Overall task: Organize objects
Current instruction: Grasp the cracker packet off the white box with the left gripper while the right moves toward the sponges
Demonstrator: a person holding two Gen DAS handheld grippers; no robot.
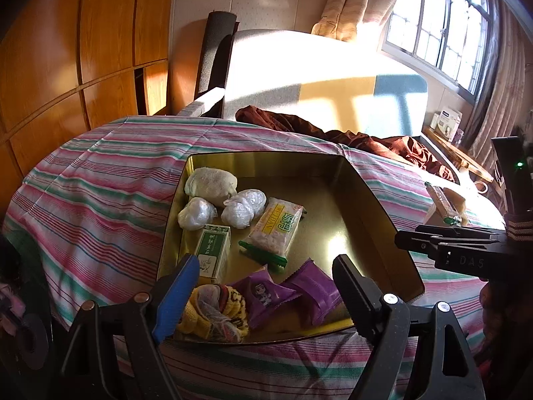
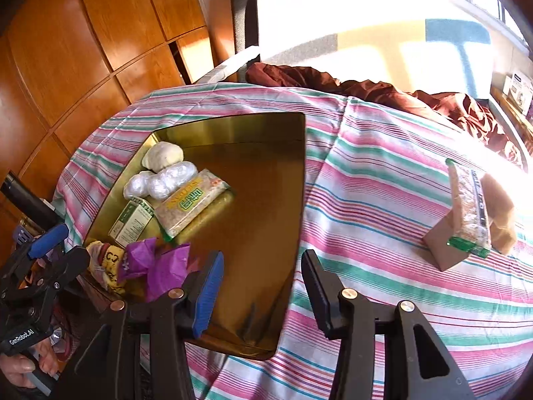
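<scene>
Left wrist view looks down over a gold tin tray sitting on a bed with a pink, green and white striped sheet. The left gripper has its jaws wide apart with nothing between them, hanging over the tray's near edge, right above two purple snack packets and a yellow patterned bundle in the near left corner.

Everything in the tray is bunched along its left side. Far left corner has a pale cloth lump, then two clear plastic-wrapped balls just beside it. A green and white box lies against the left wall, and a clear pack with green lettering lies next to it toward the middle. The right half of the tray is bare metal.

Right wrist view has the right gripper over the tray's near right edge, where the metal meets the sheet. Its jaws are apart too, a narrower gap than the other one, and nothing is clamped in them.

Out on the sheet, well apart from the tray toward the right edge of the bed, a second clear pack with green ends leans on a tan cardboard box.

A crumpled brown cloth lies along the far edge of the bed, and orange wooden cabinets fill the left.
</scene>
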